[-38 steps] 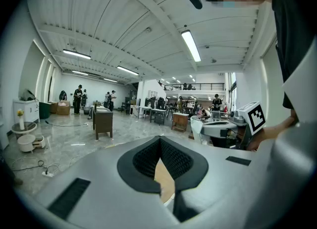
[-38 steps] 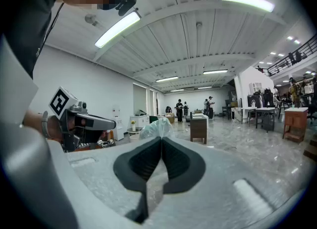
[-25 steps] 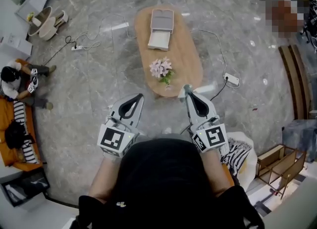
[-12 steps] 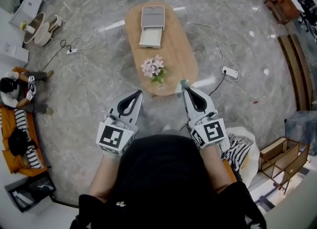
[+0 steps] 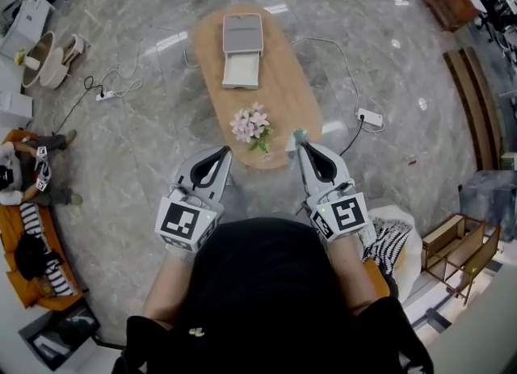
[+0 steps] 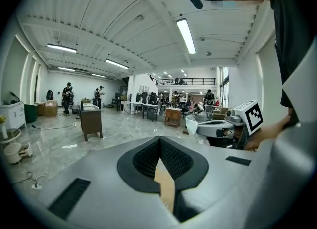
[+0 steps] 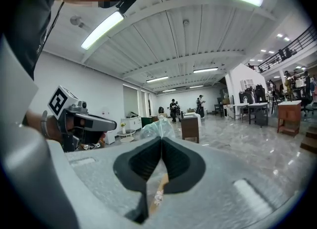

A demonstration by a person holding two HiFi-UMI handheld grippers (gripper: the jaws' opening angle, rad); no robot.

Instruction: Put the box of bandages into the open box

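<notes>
Right gripper (image 5: 301,145) pinches something pale, translucent, perhaps the bandage box (image 7: 156,126).

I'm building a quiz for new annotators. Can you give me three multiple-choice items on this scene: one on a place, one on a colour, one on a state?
1. Where on the table is the open box?
A. at the near end
B. at the far end
C. on the floor beside it

2. What colour are the flowers?
A. deep red
B. pale pink
C. blue

3. How do the left gripper's jaws stand?
A. wide apart
B. shut on the flowers
C. shut, with nothing between them

Key:
1 B: the head view shows the box beyond the flowers, at the end away from the person.
2 B: the blooms are pale pink over green leaves.
3 C: the left gripper view shows the tips meeting with nothing between them.
</notes>
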